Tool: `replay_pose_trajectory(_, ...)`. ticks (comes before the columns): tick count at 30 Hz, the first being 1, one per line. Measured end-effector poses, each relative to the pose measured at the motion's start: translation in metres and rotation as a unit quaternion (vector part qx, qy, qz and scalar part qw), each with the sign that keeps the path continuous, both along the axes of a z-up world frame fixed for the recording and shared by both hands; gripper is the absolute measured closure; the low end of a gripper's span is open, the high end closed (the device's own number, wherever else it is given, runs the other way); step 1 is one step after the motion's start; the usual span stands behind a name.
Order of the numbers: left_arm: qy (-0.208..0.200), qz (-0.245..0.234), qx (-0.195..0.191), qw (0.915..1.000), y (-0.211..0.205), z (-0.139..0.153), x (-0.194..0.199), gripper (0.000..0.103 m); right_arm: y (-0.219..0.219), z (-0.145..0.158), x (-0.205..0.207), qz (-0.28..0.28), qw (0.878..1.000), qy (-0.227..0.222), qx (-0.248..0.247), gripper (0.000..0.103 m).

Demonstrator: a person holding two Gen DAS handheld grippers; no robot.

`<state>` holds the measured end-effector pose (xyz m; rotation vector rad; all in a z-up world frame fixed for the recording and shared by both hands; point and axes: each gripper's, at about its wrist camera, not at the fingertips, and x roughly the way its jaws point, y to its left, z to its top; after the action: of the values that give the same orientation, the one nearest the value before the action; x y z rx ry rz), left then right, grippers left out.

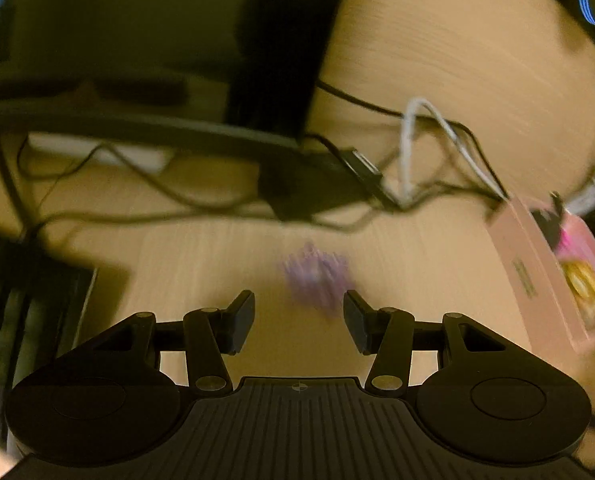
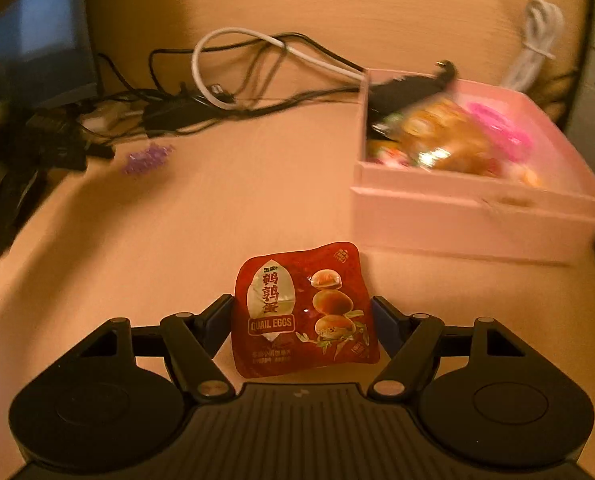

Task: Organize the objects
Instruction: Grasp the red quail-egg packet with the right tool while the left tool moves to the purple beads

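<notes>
Red quail-egg packet (image 2: 303, 306) clamped in right gripper (image 2: 302, 320); left gripper (image 1: 299, 320) wide, unloaded, near blurred purple clip (image 1: 315, 274); pink box (image 2: 477, 208) at desk's (image 2: 217, 208) right edge.

The red snack packet (image 2: 303, 310) reads "QUAIL EGGS".

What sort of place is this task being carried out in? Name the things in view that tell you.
Probably a home or office desk: a light wooden desktop with a tangle of cables, what looks like a monitor at the back, and a pink box of snacks.
</notes>
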<state>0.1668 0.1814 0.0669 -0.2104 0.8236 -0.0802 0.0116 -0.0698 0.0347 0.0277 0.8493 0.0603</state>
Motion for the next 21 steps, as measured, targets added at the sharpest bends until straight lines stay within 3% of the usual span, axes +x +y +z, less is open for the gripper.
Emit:
replay_pose_trajectory(4,0.004,0.019,-0.024,0.9995,0.007,-0.011,0.03,0.05,-0.017,0.0,-0.018,-0.025,1.0,0.011,-0.01,0.029)
replay_pose_trajectory(8,0.02,0.001,-0.034,0.9992,-0.002,-0.023,0.038,0.05,-0.034,-0.003,-0.027,-0.049,0.999,0.019,-0.012,0.029)
replay_pose_trajectory(13,0.004,-0.054,-0.006,0.9985,-0.028,-0.025,0.024,0.049,-0.048,-0.003,-0.032,-0.06,0.998,0.02,-0.012,0.029)
replay_pose_trajectory(17,-0.012,-0.11,0.057,0.9922,-0.06,-0.025,-0.001,0.049,-0.051,-0.003,-0.034,-0.055,0.998,0.015,-0.015,0.029)
replay_pose_trajectory(21,-0.019,-0.146,0.069,0.9867,-0.081,-0.027,-0.029,0.049,-0.054,-0.004,-0.039,-0.046,0.999,0.01,-0.019,0.029)
